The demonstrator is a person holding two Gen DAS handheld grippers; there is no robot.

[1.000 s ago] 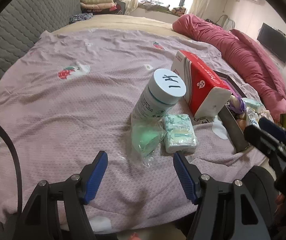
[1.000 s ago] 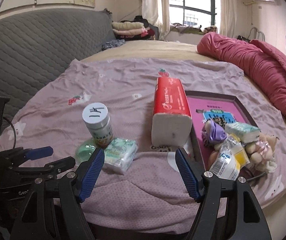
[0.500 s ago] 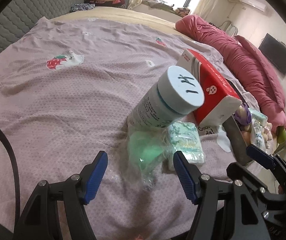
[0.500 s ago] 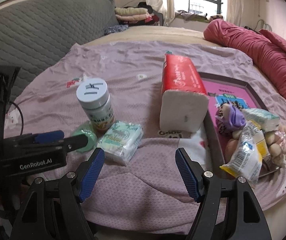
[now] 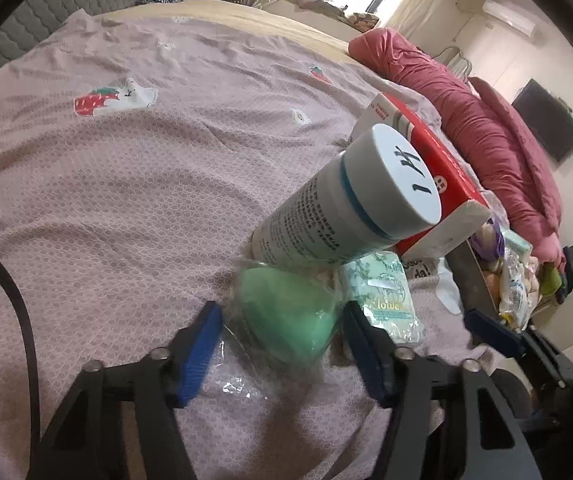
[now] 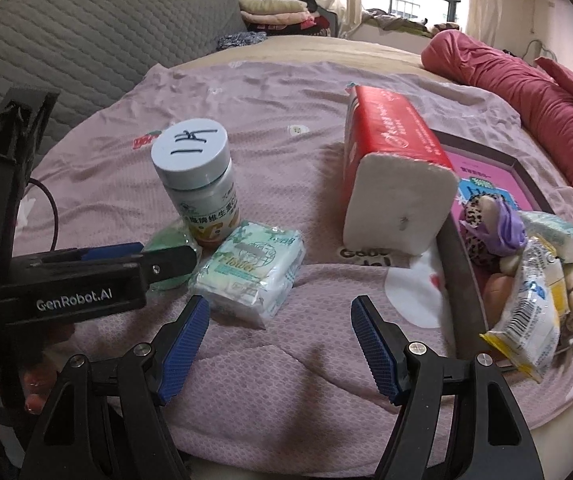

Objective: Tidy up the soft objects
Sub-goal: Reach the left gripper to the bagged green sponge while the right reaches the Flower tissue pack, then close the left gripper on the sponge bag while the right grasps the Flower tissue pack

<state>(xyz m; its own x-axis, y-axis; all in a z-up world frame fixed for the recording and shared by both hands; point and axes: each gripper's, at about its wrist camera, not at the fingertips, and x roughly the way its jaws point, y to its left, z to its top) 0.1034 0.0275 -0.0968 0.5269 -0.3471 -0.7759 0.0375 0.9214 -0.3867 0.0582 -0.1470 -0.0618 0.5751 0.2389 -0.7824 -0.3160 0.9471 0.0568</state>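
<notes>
The bed cover (image 6: pixel 294 92) is soft purple cloth with a bumpy dotted weave. The green soft thing (image 5: pixel 290 312) sits in a clear, shiny, crinkly plastic bag. The bottle (image 6: pixel 196 182) is smooth plastic with a matt lid and a paper label. The small tissue pack (image 6: pixel 250 272) has shiny plastic wrap. The big tissue pack (image 6: pixel 398 172) has glossy red wrap and a soft white paper end.

White-capped pill bottle (image 6: pixel 197 184) upright on the mauve bedspread (image 6: pixel 278 128), grey quilted headboard (image 6: pixel 86 40) behind.
</notes>
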